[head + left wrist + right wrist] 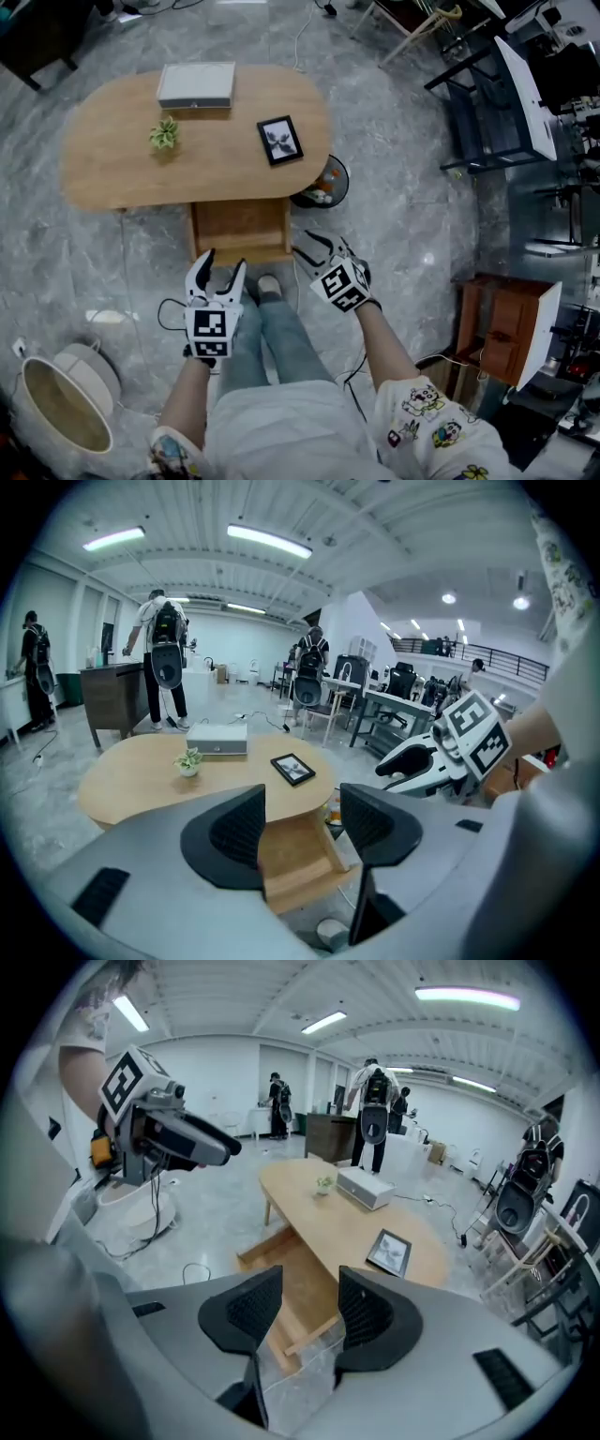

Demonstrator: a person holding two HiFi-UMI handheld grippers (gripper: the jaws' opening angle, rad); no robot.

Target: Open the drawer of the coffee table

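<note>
The oval wooden coffee table [112, 159] stands on the grey floor. Its drawer [239, 230] is pulled out from the near side and shows a bare wooden bottom. My left gripper [222, 262] hangs in the air just in front of the drawer's left corner, open with nothing between its fingers. My right gripper [309, 246] is off the drawer's right corner, also open and empty. In the left gripper view the left gripper [302, 803] frames the drawer [295, 850] far below. The right gripper [309, 1297] looks down on the drawer [291, 1279] too.
A white box [196, 84], a small potted plant [164, 134] and a picture frame [279, 141] sit on the table. A round bin [323, 187] stands under its right end. A white basket [66, 403] is at the left, a wooden cabinet [506, 328] at the right, and cables lie on the floor.
</note>
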